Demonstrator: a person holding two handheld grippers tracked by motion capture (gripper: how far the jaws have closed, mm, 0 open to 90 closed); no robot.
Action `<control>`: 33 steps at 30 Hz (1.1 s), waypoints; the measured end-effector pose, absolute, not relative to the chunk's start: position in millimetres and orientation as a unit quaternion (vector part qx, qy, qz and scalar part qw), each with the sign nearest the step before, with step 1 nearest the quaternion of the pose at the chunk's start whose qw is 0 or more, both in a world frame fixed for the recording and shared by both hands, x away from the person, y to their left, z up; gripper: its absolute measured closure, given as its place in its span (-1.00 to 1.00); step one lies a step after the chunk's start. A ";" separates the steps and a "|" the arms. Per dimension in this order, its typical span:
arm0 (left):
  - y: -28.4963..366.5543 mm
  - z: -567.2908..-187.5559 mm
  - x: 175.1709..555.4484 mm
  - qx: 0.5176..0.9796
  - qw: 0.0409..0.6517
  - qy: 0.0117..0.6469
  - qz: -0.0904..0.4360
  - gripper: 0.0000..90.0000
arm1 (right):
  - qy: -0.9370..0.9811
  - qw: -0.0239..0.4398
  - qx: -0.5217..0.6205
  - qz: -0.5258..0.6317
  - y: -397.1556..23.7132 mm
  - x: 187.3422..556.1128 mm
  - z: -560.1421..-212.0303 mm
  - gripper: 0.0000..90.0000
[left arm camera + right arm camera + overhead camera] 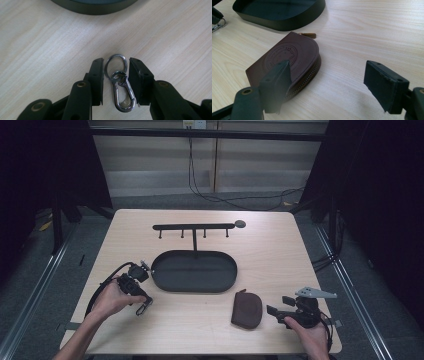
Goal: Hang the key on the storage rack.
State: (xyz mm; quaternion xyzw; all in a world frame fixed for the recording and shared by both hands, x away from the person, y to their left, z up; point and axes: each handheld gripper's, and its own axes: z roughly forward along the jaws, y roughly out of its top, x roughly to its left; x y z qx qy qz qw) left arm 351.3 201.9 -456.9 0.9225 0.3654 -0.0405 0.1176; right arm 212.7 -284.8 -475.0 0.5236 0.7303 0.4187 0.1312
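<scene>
a pale wood-grain counter [270, 245] is set on a grey floor, with dark curtains at both sides. a black oval tray [194, 271] with a hook rack [194, 227] is placed at its middle. near the left front edge, a metal key clip [121, 86] is bracketed by the left gripper [115, 82], its fingers [97, 75] spread beside it, not yet pinching. toward the right front corner, the right gripper [332, 82] is held spread wide beside a brown pouch [287, 62].

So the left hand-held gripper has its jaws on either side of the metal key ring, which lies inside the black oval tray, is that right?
Not quite: the metal key ring with carabiner clip lies on the wooden table, outside the black oval tray, between the left hand-held gripper's jaws, as the left gripper view shows.
</scene>
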 end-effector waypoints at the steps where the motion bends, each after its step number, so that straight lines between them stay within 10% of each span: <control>1: 201.4 -458.4 351.6 0.923 0.113 0.366 -0.039 0.44 | 0.730 0.131 0.524 0.419 -284.8 212.9 -475.0 -0.52; 33: 193.1 -432.9 343.5 0.942 0.099 0.319 -0.043 0.98 | 0.734 0.125 0.530 0.406 -285.2 214.6 -477.3 -0.55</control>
